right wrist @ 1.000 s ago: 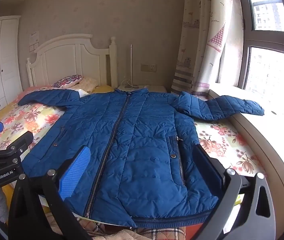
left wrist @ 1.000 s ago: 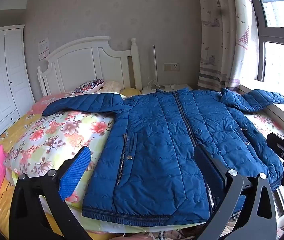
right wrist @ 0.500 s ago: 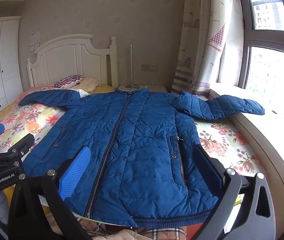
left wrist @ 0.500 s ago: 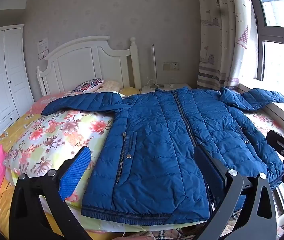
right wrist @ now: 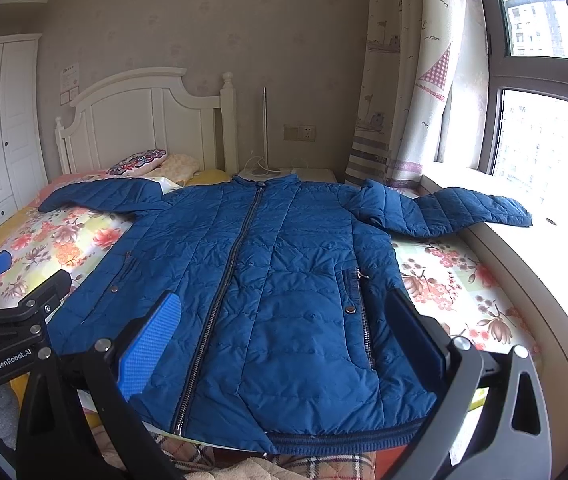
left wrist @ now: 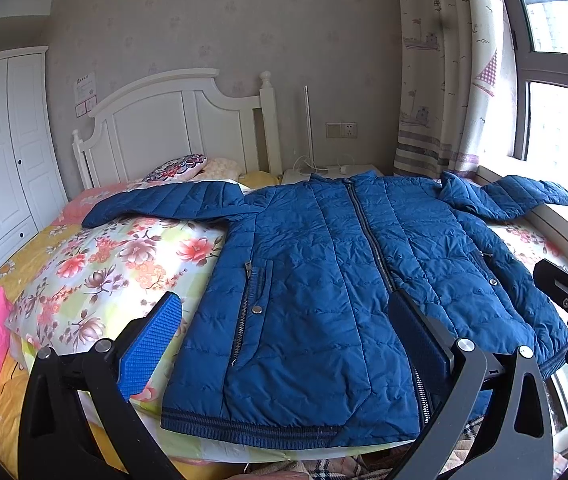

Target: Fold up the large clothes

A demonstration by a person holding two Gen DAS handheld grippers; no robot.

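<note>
Right now nothing is being gripped: the blue padded jacket [left wrist: 323, 280] is lying face up and zipped on the bed [left wrist: 96, 264], collar toward the white headboard [left wrist: 172, 120], hem hanging just over the near edge, and no fold is showing in it yet. By my reading, the work is sitting at its very first step, the approach before a first fold.

Going from the left: the left sleeve [left wrist: 164, 204] is stretching out flat over the floral quilt, pointing toward the wardrobe [left wrist: 0, 152]. The left gripper [left wrist: 284, 344] is hovering over the hem on that side with its jaws standing wide and holding nothing, one pad over the quilt and the other over the zip [left wrist: 367, 232].

Moving rightward, the right gripper [right wrist: 287, 340] is hanging over the other half of the hem, jaws likewise wide and holding nothing. Beyond it, the right sleeve [right wrist: 443, 212] is lying bent at the shoulder and reaching onto the window ledge [right wrist: 555, 264].

The next move is probably calling for each gripper to travel out to a sleeve, or to a side edge of the body, pinch the thick quilted cloth firmly, and carry it inward across the zip. The padding is looking springy, so a folded part may be wanting to rise again.
</note>
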